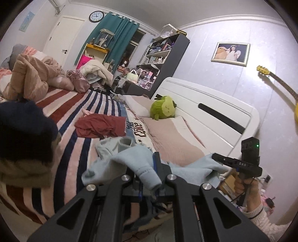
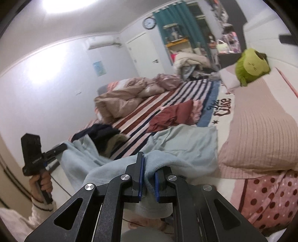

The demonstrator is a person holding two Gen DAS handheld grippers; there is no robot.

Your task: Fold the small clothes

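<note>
While the left wrist view takes in the white headboard (image 1: 210, 108), a framed picture (image 1: 230, 53) on the wall and the neck of a guitar (image 1: 277, 82), none of these is shown in the right wrist view, where a bright ceiling light (image 2: 70, 4), an air conditioner (image 2: 101, 42) and a pink dotted blanket (image 2: 268, 197) are seen instead. A green plush toy (image 1: 163, 107), a dark red garment (image 1: 100, 125) on the striped bedcover (image 1: 74, 104) and a wall clock (image 1: 96, 16) are shown in both.

A light blue garment (image 2: 184, 147) is held up over the near edge of the bed, stretched between the two grippers, with its far part lying flat on the bedcover beside a ribbed pink pillow (image 2: 260, 134). In the left wrist view a cuffed fold of it is draped over and between the fingers of the left gripper (image 1: 149, 178), and its other end is seen reaching the tip of the right gripper (image 1: 218, 158). In the right wrist view a bunch of the cloth is passed between the fingers of the right gripper (image 2: 149, 178), and the left gripper (image 2: 61, 148) is seen at the garment's far corner.

The right jaws are nearly closed, a narrow gap being filled by the pinched cloth. The left jaws are closed on the fold, though the contact is largely hidden by the fabric.
</note>
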